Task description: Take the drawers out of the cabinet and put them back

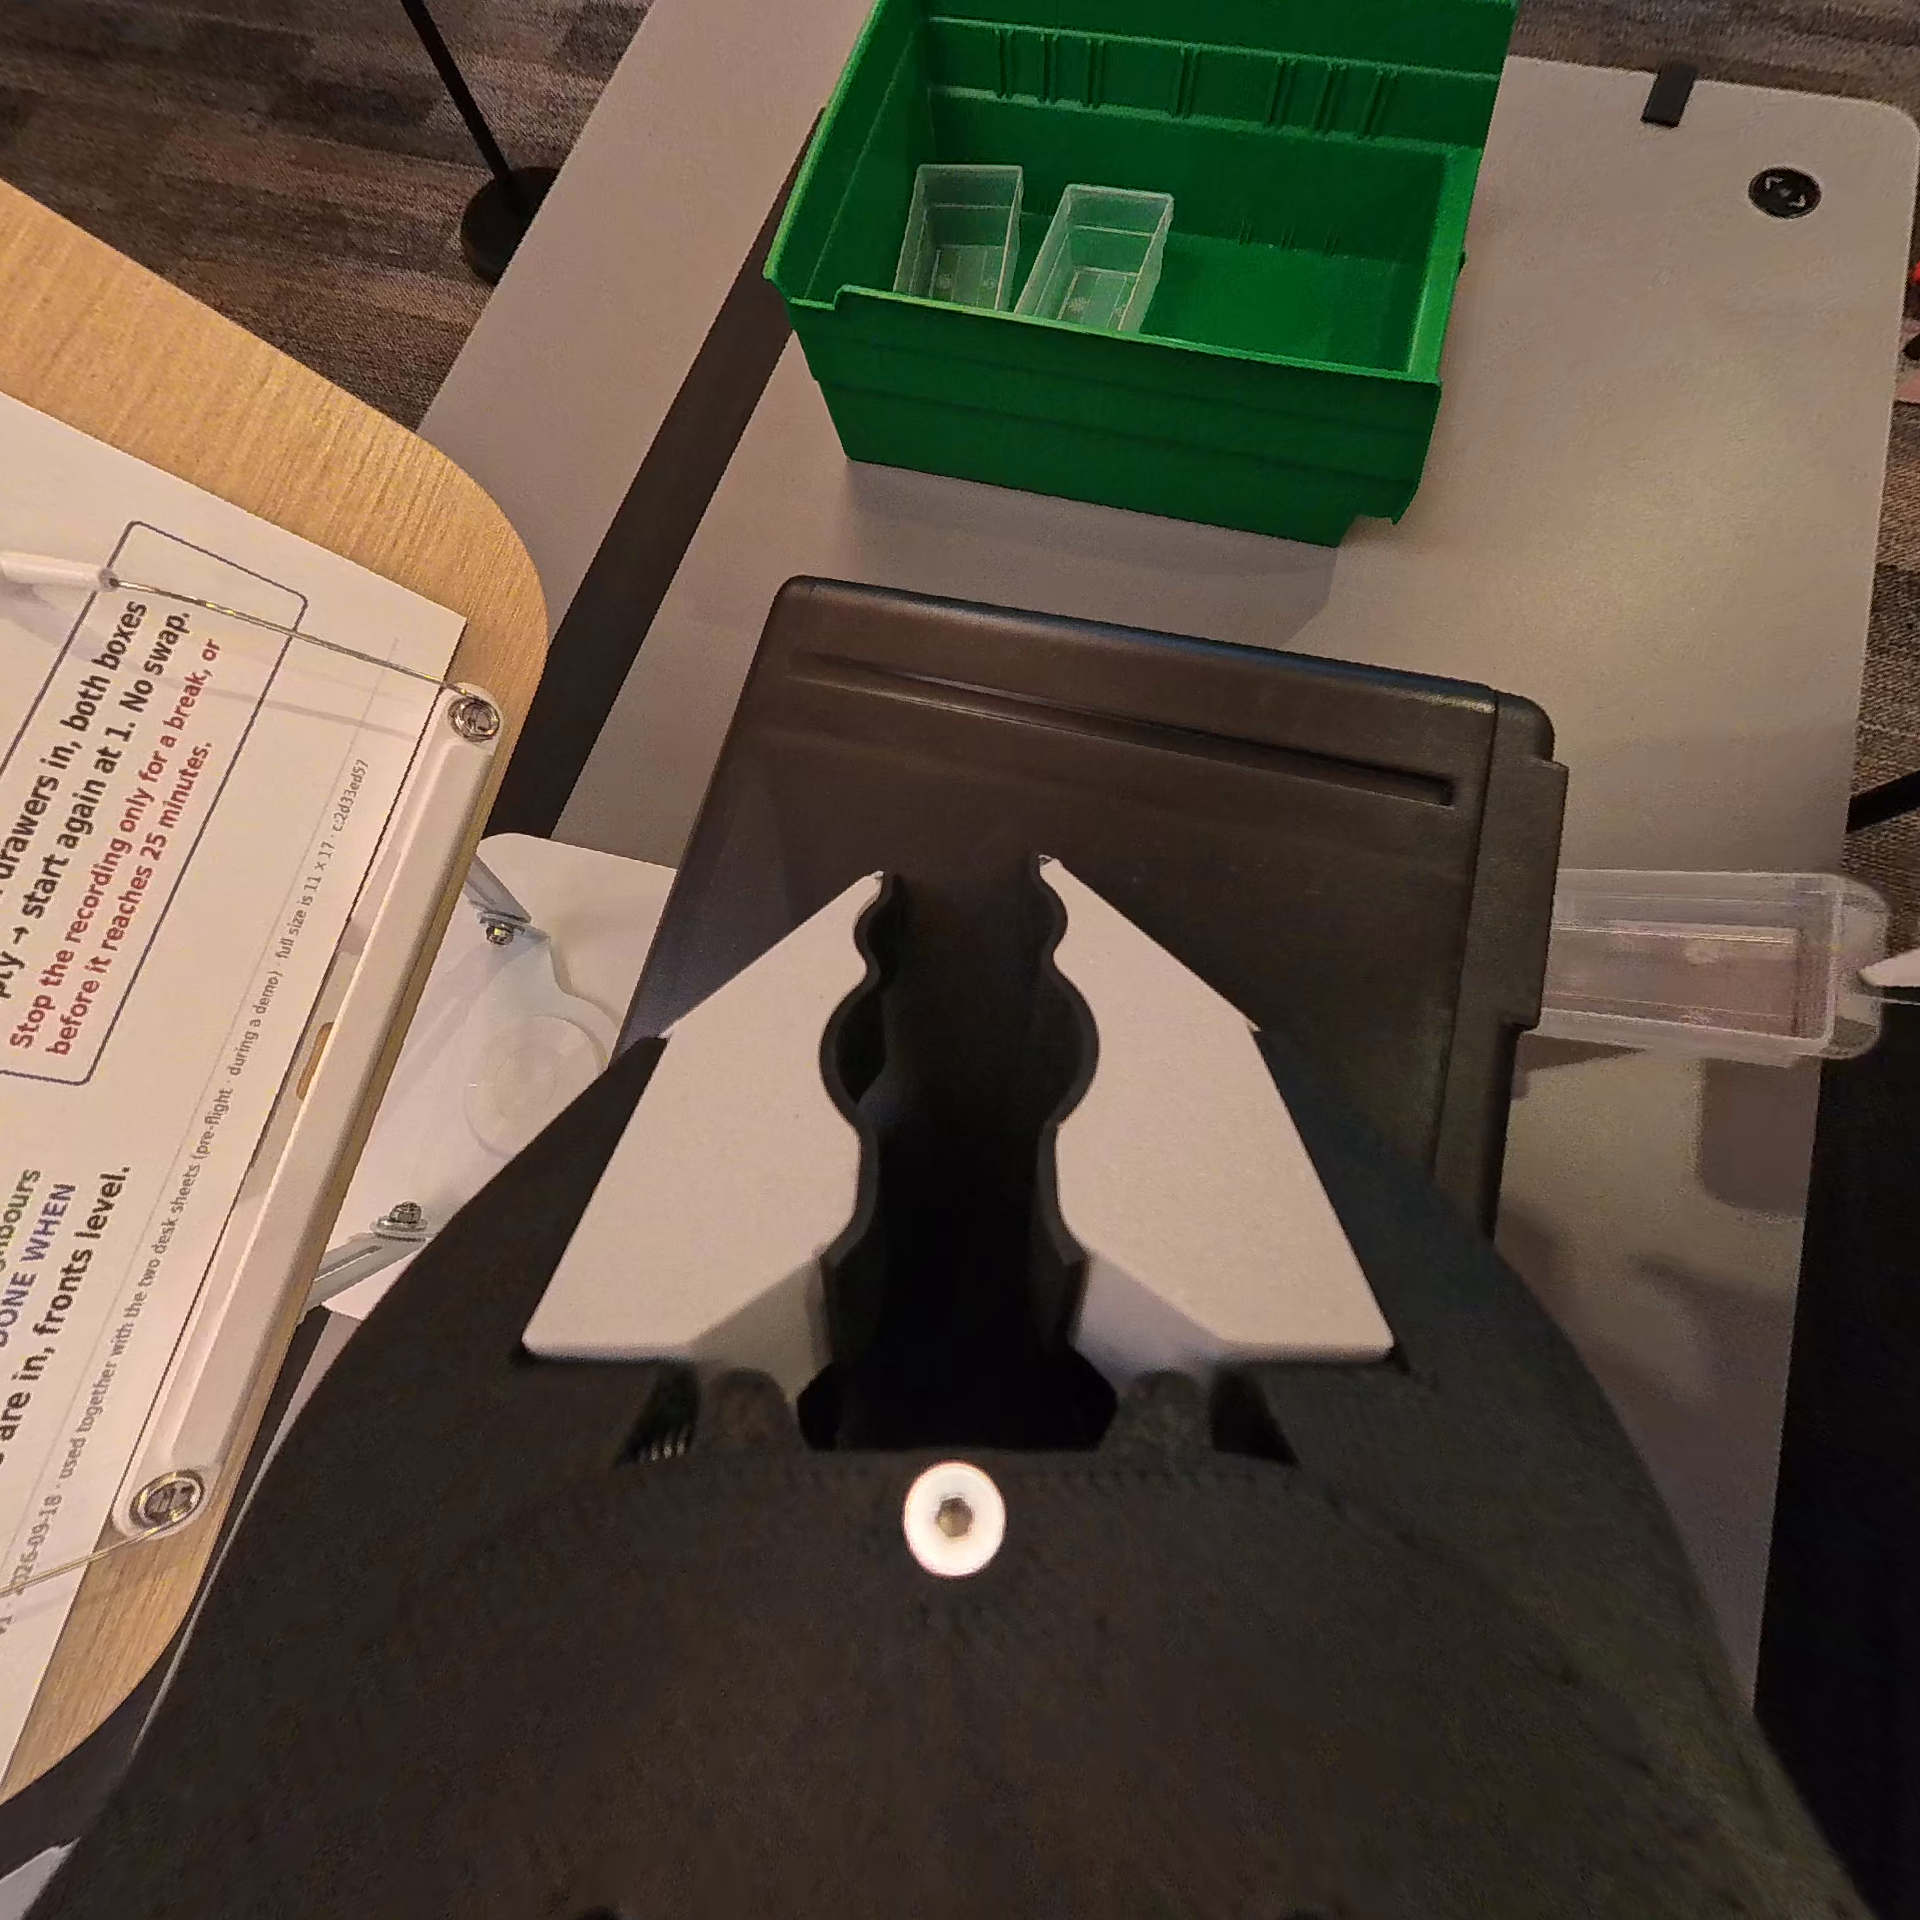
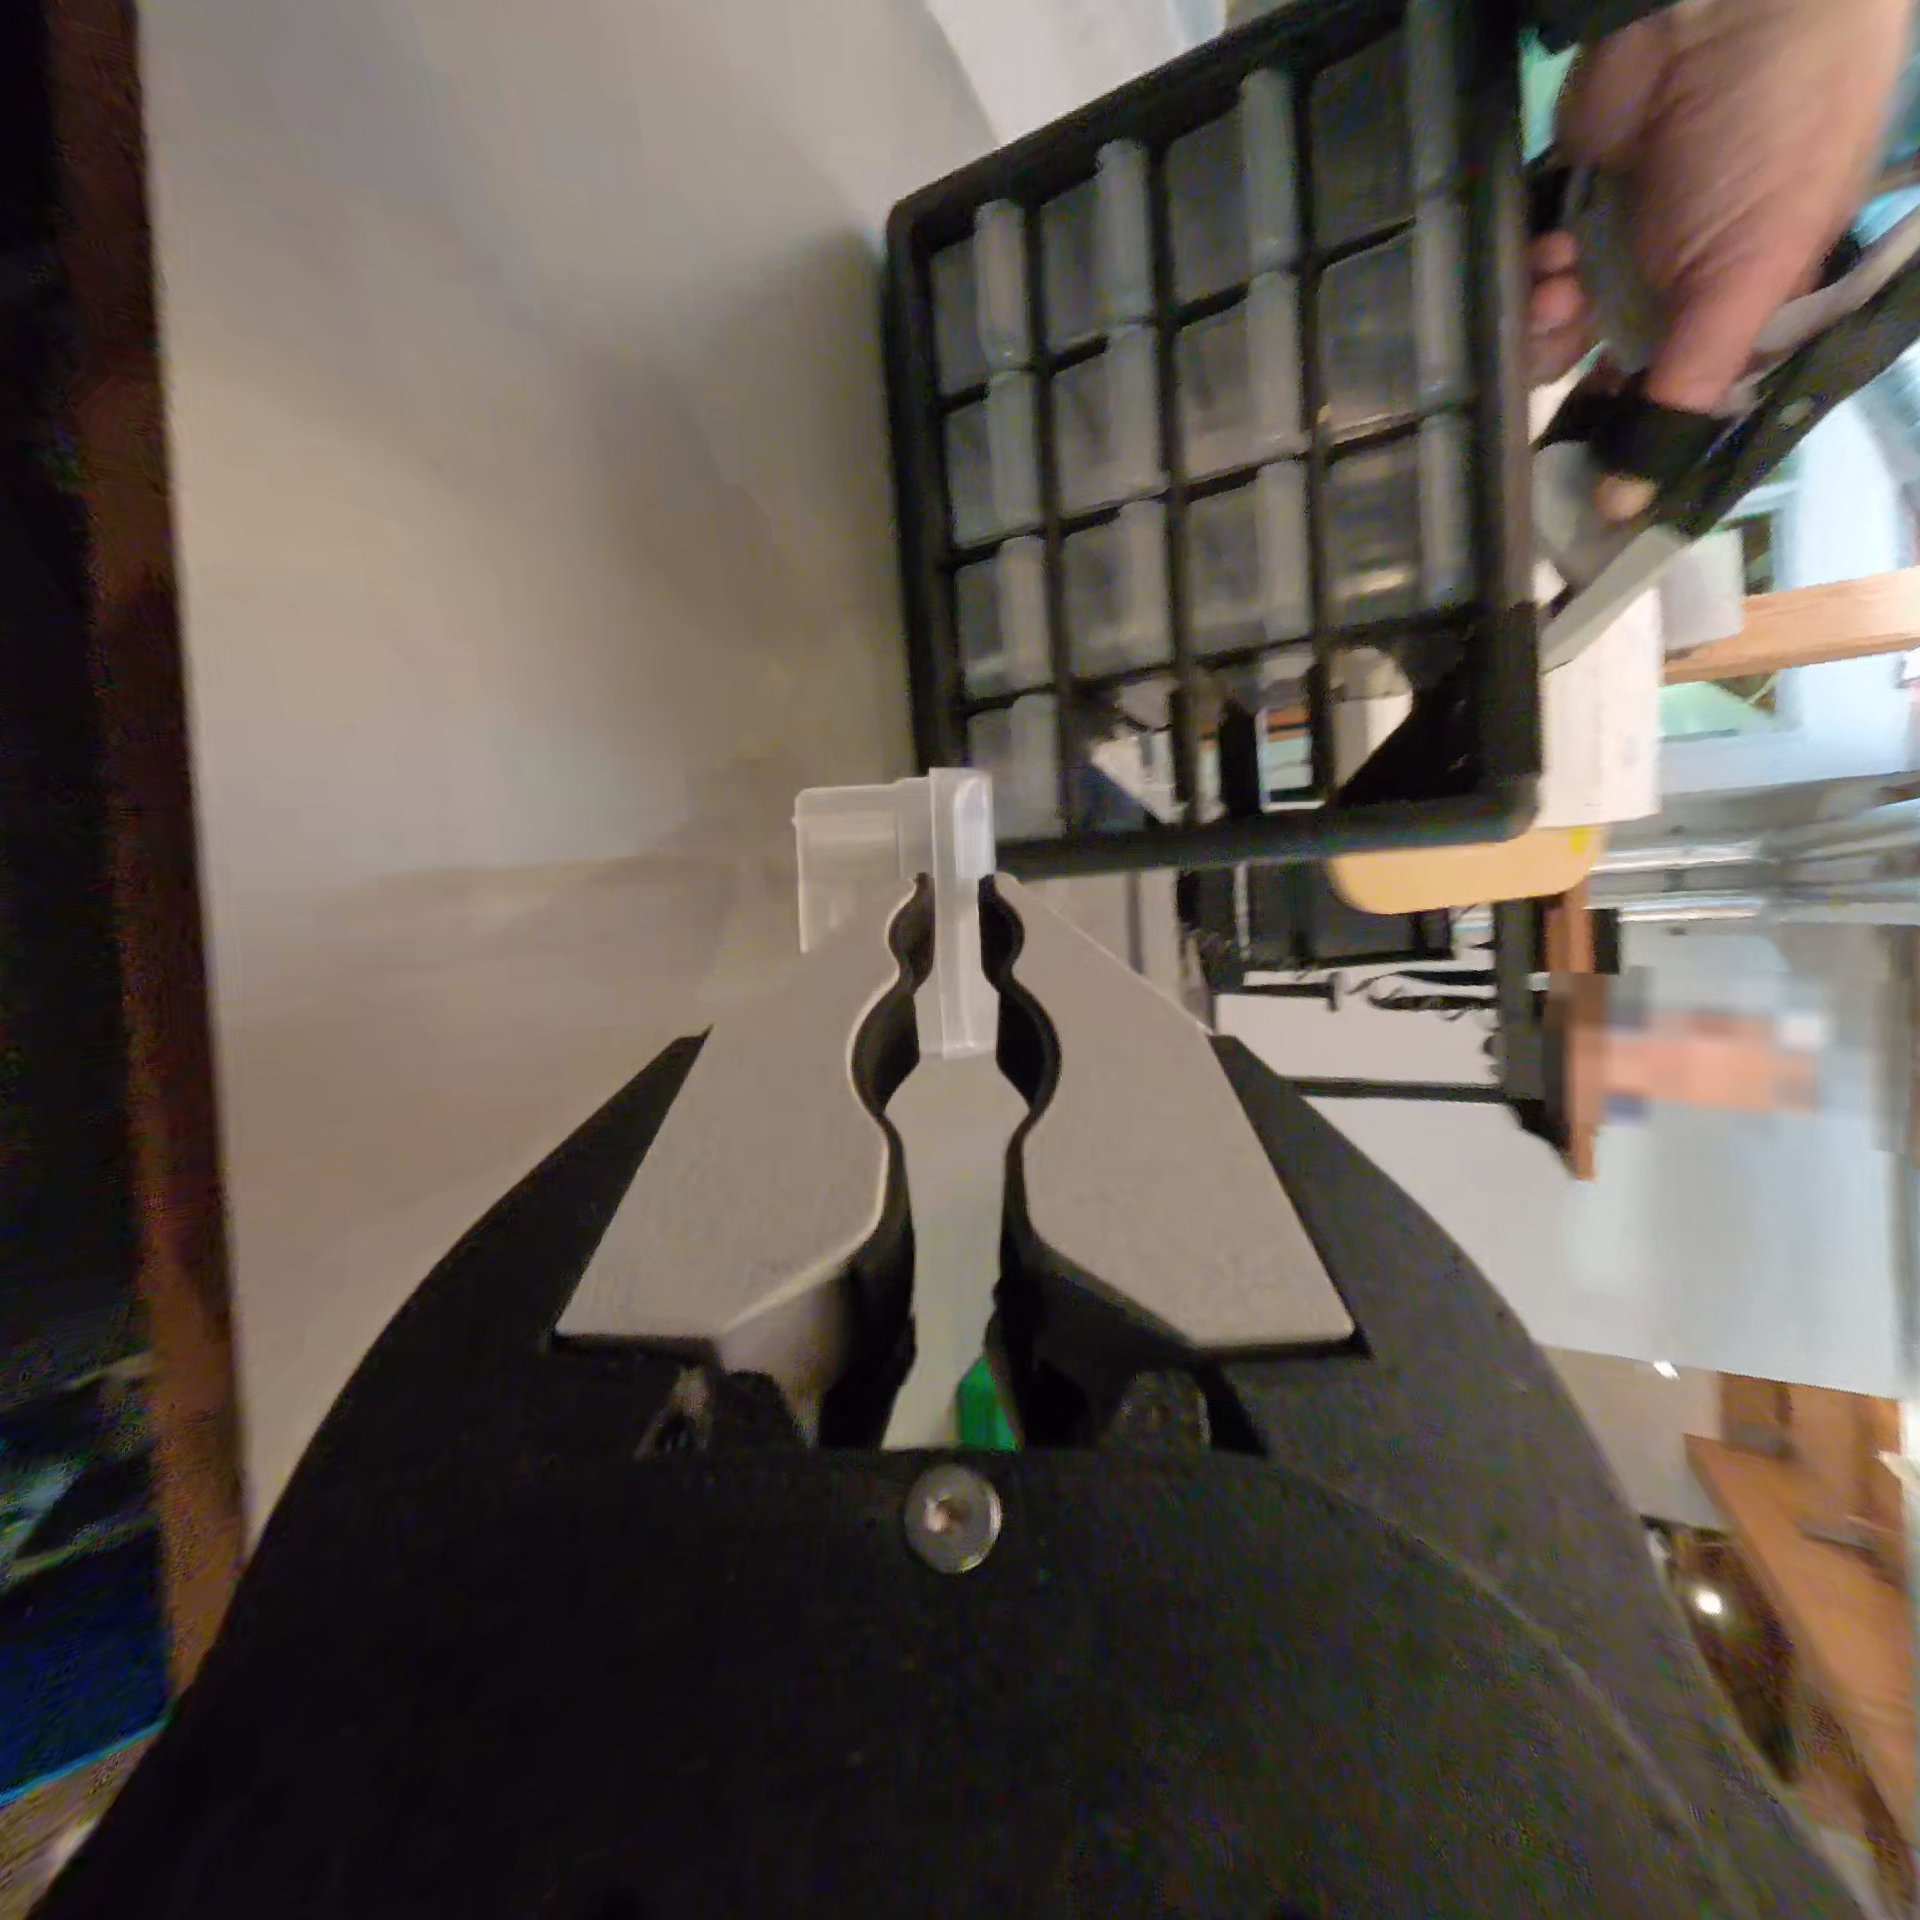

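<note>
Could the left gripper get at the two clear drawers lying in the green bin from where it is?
Probably yes. The left gripper is open and empty above the black cabinet; the green bin beyond is open-topped, and nothing covers the two clear drawers.

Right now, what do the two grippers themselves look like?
Both match: the left gripper and right gripper each have a rough black body, a silver screw at the centre, and two pale grey pointed fingers with wavy black inner edges. No cables show.
</note>
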Tool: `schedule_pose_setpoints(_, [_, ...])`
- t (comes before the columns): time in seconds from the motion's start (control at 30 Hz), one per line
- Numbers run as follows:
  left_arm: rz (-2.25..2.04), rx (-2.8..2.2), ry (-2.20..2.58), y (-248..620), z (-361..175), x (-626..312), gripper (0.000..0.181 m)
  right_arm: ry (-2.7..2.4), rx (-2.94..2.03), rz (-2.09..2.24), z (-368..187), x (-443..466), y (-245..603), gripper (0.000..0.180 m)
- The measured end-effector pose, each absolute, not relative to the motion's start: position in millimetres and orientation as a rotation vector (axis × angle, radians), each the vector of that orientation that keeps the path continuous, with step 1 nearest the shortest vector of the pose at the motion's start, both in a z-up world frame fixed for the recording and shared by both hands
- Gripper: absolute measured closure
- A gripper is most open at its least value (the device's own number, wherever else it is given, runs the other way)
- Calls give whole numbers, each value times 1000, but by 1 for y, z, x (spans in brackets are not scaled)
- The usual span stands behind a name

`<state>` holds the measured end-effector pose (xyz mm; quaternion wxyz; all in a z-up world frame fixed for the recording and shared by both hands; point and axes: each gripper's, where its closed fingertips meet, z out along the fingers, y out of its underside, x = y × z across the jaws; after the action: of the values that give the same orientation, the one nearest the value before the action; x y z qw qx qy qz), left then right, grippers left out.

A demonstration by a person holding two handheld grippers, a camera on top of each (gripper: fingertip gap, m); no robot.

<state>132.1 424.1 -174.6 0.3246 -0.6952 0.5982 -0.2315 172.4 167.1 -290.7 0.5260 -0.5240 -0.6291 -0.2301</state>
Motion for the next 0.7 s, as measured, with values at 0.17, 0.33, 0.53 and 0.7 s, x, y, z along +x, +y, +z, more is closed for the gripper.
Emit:
schedule_pose_setpoints(0.17, [-604,-1819,1571,424,-175,132,158,-1630,-1455,-444,-336,205,144,171])
schedule_pose_setpoints(0.33, [-600,-1817,1573,424,-175,132,158,-1675,-1774,-347,-359,239,132,142])
schedule_pose_setpoints(0.53, [-603,-1818,1572,424,-175,132,158,-1090,-2106,172,-309,194,171,101])
schedule_pose_setpoints(0.7, [-587,-1811,1571,424,-174,132,158,-1063,-2430,66,-365,204,210,78])
